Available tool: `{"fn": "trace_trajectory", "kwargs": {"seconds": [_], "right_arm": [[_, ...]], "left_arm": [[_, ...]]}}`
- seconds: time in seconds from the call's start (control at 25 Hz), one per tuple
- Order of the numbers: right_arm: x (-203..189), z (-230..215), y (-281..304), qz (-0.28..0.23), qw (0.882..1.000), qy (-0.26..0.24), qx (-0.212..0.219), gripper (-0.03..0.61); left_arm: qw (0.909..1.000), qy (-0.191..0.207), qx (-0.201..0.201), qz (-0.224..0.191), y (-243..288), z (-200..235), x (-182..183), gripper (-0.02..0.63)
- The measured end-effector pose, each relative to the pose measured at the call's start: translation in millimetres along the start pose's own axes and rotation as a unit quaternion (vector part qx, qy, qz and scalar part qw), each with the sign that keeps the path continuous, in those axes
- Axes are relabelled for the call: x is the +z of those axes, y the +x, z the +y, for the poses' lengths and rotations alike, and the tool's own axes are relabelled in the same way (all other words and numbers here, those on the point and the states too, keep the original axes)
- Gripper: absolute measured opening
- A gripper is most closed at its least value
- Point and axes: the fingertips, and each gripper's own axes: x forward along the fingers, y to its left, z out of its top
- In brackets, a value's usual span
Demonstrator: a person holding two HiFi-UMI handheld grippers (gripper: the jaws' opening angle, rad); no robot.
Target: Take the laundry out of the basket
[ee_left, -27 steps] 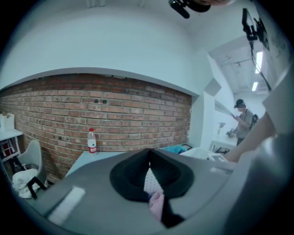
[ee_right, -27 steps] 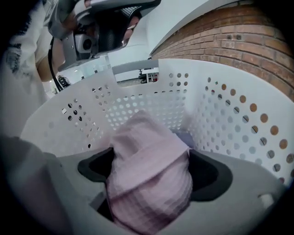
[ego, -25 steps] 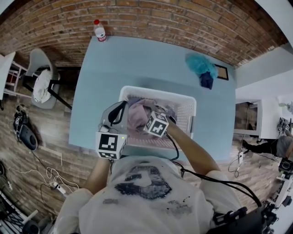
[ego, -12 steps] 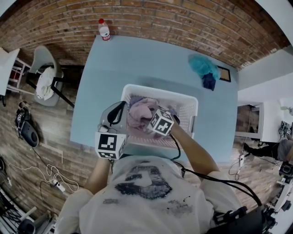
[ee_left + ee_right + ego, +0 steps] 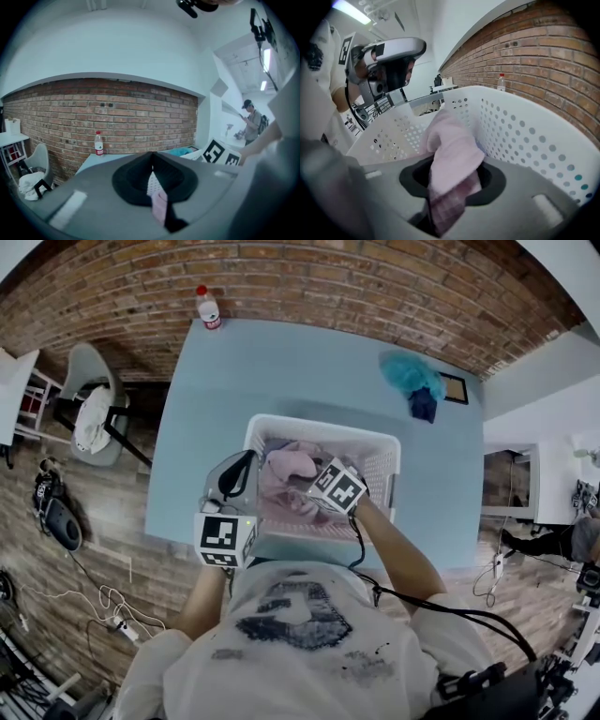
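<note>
- At the left, the left gripper (image 5: 150, 159) is at the near left corner of the white laundry basket (image 5: 319, 421). Its tongs are closed, with the tips together. Through the narrow slit under the tips we see a bit of perforated wall and some pink cloth, but we cannot tell whether they pinch the rim.
- In the middle is the change. The tongs of the right gripper (image 5: 451, 185) stood wide a second ago, have just been closing, and now clamp the pink garment (image 5: 291, 463). In the head view the gripper's cube has also moved toward the near wall.
- We judge that the grasp is made and the lift-out is only starting. The garment is still inside the basket, which stands on the light blue table (image 5: 281, 362).
- The cloth covers the right tips, so how deep the bite goes is hidden. A plaid fabric (image 5: 447, 206) hangs under the pink one, and we cannot tell whether it is a separate piece. The laundry beneath is hard to make out.
- At the right, a teal cloth (image 5: 411, 373) lies on the table, well apart from the basket.
</note>
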Motion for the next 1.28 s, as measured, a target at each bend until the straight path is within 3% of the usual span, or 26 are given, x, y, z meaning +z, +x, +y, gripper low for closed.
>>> {"fn": "trace_trajectory", "kwargs": {"seconds": [0.24, 0.48, 0.84, 1.28], "right_arm": [[17.5, -6.2, -27.4, -0.070, 0.994, 0.079, -0.011, 0.146], [31.8, -14.8, -57.2, -0.148, 0.973, 0.171, -0.038, 0.141], [59.5, -23.2, -105.7, -0.254, 0.926, 0.268, -0.082, 0.137], [87.9, -30.1, -174.8, -0.338, 0.874, 0.323, -0.136, 0.137]], "left_arm": [[0.9999, 0.005, -0.008, -0.006, -0.2, 0.5, 3.3, -0.008], [0.9997, 0.010, -0.020, -0.013, -0.1, 10.5, 6.1, -0.008], [0.9975, 0.025, -0.061, -0.026, 7.7, 14.8, 19.3, -0.008], [0.9938, 0.043, -0.089, -0.051, 18.2, 19.8, 44.1, -0.008]]}}
